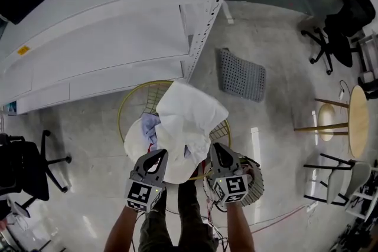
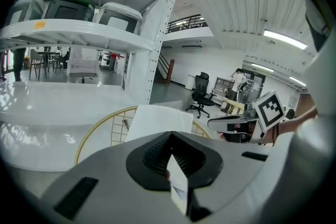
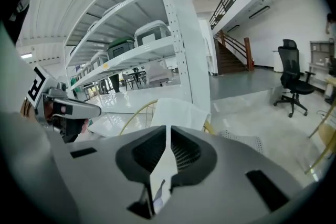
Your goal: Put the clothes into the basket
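A white garment point(image 1: 184, 127) hangs spread over the yellow wire basket point(image 1: 131, 100) on the floor. My left gripper point(image 1: 155, 161) is shut on its near left edge, my right gripper point(image 1: 220, 155) on its near right edge. In the left gripper view a strip of white cloth point(image 2: 177, 181) is pinched between the closed jaws, with the sheet point(image 2: 157, 120) and basket rim point(image 2: 100, 126) beyond. The right gripper view shows the same: cloth point(image 3: 160, 170) clamped in the jaws, the garment point(image 3: 178, 112) ahead. Other pale clothes point(image 1: 146, 127) lie inside the basket.
A white shelving unit point(image 1: 106, 38) with a perforated post point(image 1: 207, 15) stands just behind the basket. A grey mat point(image 1: 241, 75) lies on the floor to the right. A second small basket point(image 1: 255, 179) sits by my right hand. Office chairs point(image 1: 29, 168) and a round table point(image 1: 358, 121) stand further off.
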Available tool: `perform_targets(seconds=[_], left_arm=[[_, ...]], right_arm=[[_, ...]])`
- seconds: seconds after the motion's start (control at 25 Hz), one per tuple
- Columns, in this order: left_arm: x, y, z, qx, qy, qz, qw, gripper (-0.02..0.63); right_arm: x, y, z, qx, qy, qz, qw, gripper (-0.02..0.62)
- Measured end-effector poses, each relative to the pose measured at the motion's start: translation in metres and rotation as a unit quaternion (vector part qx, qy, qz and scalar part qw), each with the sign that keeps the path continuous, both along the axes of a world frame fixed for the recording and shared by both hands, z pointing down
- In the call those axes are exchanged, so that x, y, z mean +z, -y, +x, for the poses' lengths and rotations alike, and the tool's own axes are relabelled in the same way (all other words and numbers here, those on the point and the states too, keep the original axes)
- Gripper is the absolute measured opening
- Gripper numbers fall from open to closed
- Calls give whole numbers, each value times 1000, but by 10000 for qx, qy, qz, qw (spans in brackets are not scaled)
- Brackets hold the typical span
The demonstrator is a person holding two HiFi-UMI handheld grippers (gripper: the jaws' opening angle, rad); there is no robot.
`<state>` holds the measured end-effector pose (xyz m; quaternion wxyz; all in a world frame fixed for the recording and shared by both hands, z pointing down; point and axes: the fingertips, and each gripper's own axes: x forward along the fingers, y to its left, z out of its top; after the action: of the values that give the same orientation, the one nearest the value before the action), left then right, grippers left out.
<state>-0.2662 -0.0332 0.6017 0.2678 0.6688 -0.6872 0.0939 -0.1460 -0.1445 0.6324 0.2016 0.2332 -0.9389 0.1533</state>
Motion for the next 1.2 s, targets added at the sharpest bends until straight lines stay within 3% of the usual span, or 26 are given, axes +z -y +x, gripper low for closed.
perform_targets(seconds=[0.04,0.08,0.12,0.36,0.68,0.88,0.96,1.0,1.2], left_arm=[[4,0,1,8,-17,-23,10000,0],[7,0,2,12,-27,-49,10000,1],[10,0,2,11,-32,-68,10000,0],[17,2,-8,-109,-83,-102,9999,0],[42,-8,-23,-257,-191,-352,9989,0],[56,-16,-24,-319,-277,-517,9978,0],[59,-17,-28,-356,-289,-551,9974,1],[60,-17,-30,-378,-288,-558,9973,0],[62,-22,-38,-456,-279,-565,9970,0]], right_arm=[[4,4,-2,61,68,-87,9999,30],[9,7,-5,107,131,-193,9997,62],[14,11,-7,149,181,-307,9993,134],[51,32,-16,368,233,-853,9954,286],[98,36,-37,200,-25,-1116,9936,337],[119,42,-44,325,-357,-1051,9933,319],[122,47,-42,451,-595,-829,9938,113],[122,49,-41,486,-668,-731,9939,41],[118,46,-43,371,-636,-694,9949,31]])
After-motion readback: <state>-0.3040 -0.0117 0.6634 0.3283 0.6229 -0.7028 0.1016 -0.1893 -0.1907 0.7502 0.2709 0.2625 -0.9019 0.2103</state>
